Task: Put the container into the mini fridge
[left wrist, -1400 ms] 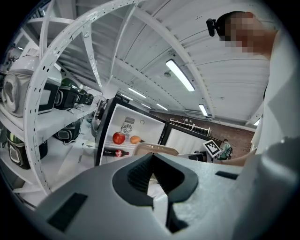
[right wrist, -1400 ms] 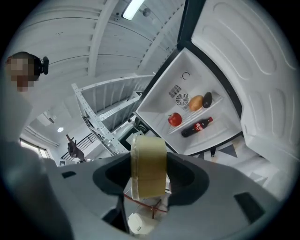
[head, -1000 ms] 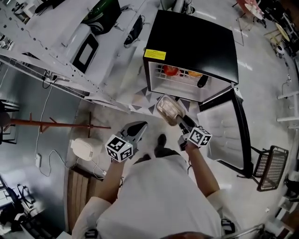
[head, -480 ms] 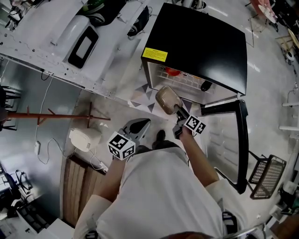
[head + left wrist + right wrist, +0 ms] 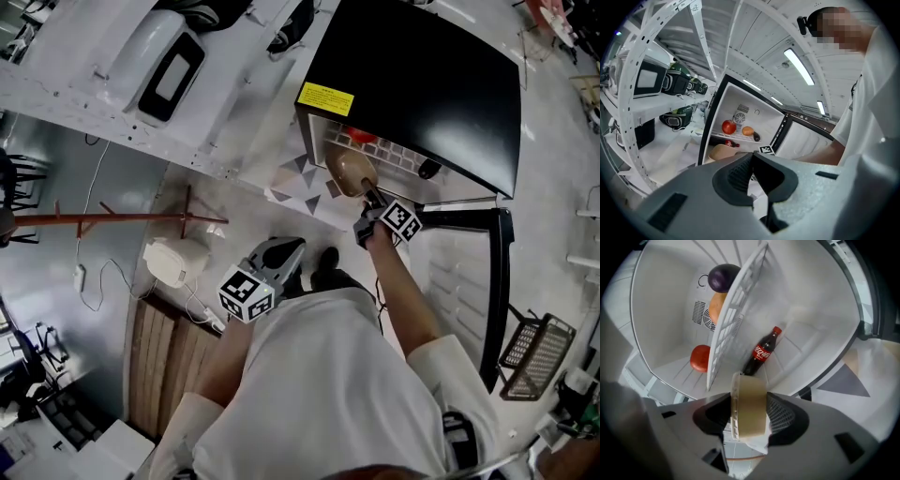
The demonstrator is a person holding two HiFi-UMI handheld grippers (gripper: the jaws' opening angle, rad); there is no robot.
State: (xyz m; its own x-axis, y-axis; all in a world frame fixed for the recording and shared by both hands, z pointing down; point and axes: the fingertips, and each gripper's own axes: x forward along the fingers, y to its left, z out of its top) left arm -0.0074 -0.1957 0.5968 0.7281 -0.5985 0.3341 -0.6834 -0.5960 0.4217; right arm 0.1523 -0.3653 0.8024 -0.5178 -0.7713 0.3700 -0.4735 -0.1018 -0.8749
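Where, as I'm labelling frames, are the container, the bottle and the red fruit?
container (image 5: 750, 404), right gripper view, its tan side
bottle (image 5: 761, 352), right gripper view, its red label
red fruit (image 5: 700, 358), right gripper view, its middle

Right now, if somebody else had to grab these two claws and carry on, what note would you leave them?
Left claw: jaws together, empty, held low away from the fridge.
Right claw: shut on the container, gripping it edge-on.
Where things are: the mini fridge has its door open. The container is at its mouth, not set down. A cola bottle lies on the fridge floor, and fruit sits on the wire shelf.
Done: door open, container lifted and brought to the opening.
Left: place the container in a free spot beside the bottle, open the right claw, draw back. Probably shut the door afterwards.
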